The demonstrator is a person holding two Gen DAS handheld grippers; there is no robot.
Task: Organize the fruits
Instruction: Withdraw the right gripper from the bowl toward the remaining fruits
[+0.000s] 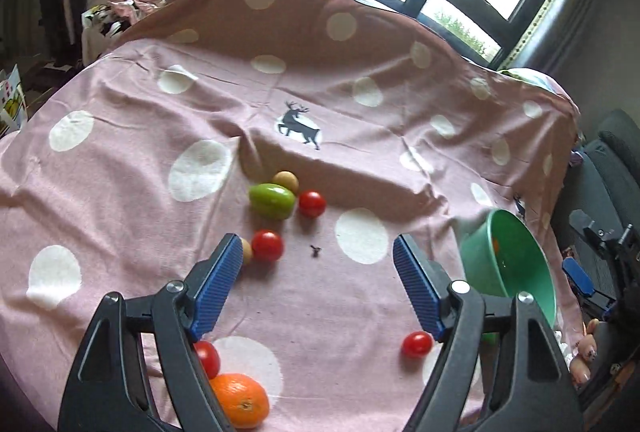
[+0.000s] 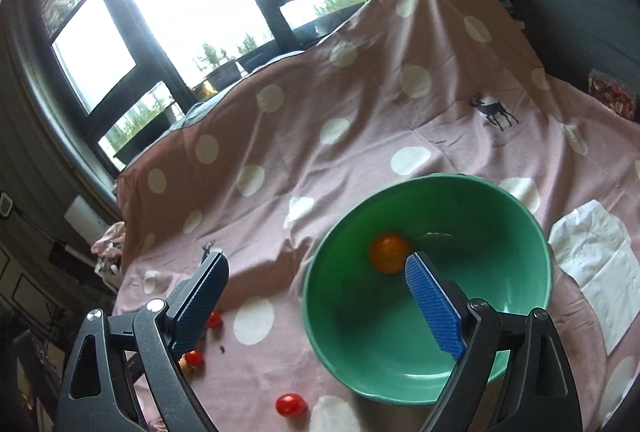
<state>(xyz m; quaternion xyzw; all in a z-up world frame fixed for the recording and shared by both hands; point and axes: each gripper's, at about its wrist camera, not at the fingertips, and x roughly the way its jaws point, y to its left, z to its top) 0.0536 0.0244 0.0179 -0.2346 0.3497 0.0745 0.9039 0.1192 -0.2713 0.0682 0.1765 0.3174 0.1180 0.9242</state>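
Note:
In the left wrist view my left gripper point(image 1: 318, 252) is open and empty above the pink dotted cloth point(image 1: 120, 216). Ahead lie a green fruit point(image 1: 272, 200), a tan fruit point(image 1: 286, 180) and red tomatoes point(image 1: 311, 203) point(image 1: 267, 245). Another tan fruit point(image 1: 245, 250) hides behind the left finger. An orange point(image 1: 240, 400) and tomatoes point(image 1: 208, 357) point(image 1: 417, 344) lie near. The green bowl point(image 1: 532, 284) stands right. In the right wrist view my right gripper point(image 2: 316, 262) is open and empty over the green bowl point(image 2: 520, 220), which holds an orange point(image 2: 389, 253). A tomato point(image 2: 291, 405) lies in front.
A white tissue point(image 2: 596, 264) lies right of the bowl. The cloth rises over a hump point(image 1: 280, 16) at the back, in front of windows. A dark chair point(image 1: 616, 168) and the other gripper point(image 1: 592, 272) are at the right edge of the left wrist view.

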